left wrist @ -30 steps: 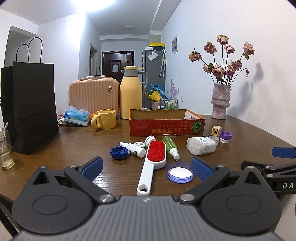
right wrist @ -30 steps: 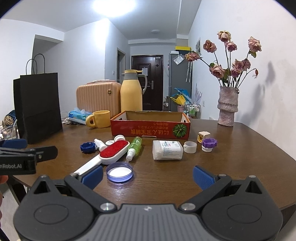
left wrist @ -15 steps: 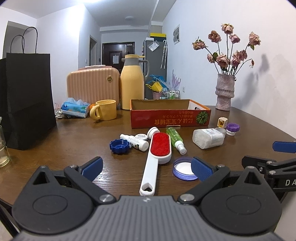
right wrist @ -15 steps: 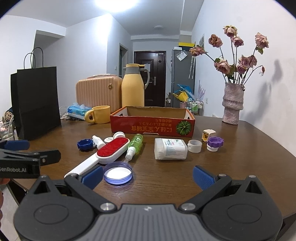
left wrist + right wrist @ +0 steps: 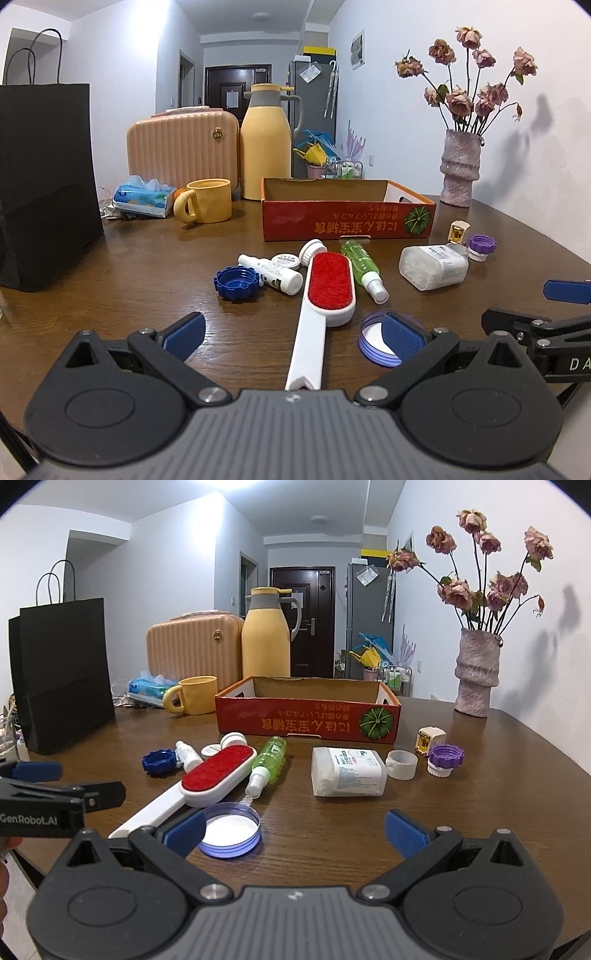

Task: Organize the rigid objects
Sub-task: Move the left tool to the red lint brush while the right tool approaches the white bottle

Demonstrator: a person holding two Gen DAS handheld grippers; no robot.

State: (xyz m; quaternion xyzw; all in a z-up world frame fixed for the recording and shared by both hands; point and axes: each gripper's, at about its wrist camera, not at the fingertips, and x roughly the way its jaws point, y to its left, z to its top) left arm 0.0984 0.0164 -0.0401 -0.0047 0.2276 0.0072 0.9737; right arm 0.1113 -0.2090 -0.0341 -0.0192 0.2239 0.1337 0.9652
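At the table's near edge, left gripper point(image 5: 293, 334): blue-padded fingers spread wide, gripping nothing; the handle of the white lint brush with a red pad point(image 5: 325, 295) runs between them, apart from both pads.
Near edge, right gripper point(image 5: 293, 829): fingers likewise spread and empty, over bare brown wooden table point(image 5: 480, 812); its left pad sits in front of the round lilac lid with a white inside point(image 5: 229, 834).
Lilac lid: lies open side up just beside the brush head, on its right.
Middle of the table, left group: dark blue ribbed cap point(image 5: 236, 283), small white squeeze bottle lying flat point(image 5: 271, 274), two small white round caps point(image 5: 295, 256) just behind the bottle.
Middle, beside the brush: green spray bottle with a white nozzle point(image 5: 269, 766) lying on its side, nozzle toward the near edge.
Middle, right group: clear rectangular jar of white contents point(image 5: 345, 771) on its side, translucent ring cap point(image 5: 401, 764) at its mouth, purple ribbed cap on a white base point(image 5: 445, 758), small cream and gold box point(image 5: 428, 738).
Red and orange cardboard tray point(image 5: 308, 720): stands behind the scattered items; what shows of its inside is bare, the floor is hidden by the front wall.
Far edge: yellow mug point(image 5: 205, 201), inside not visible.
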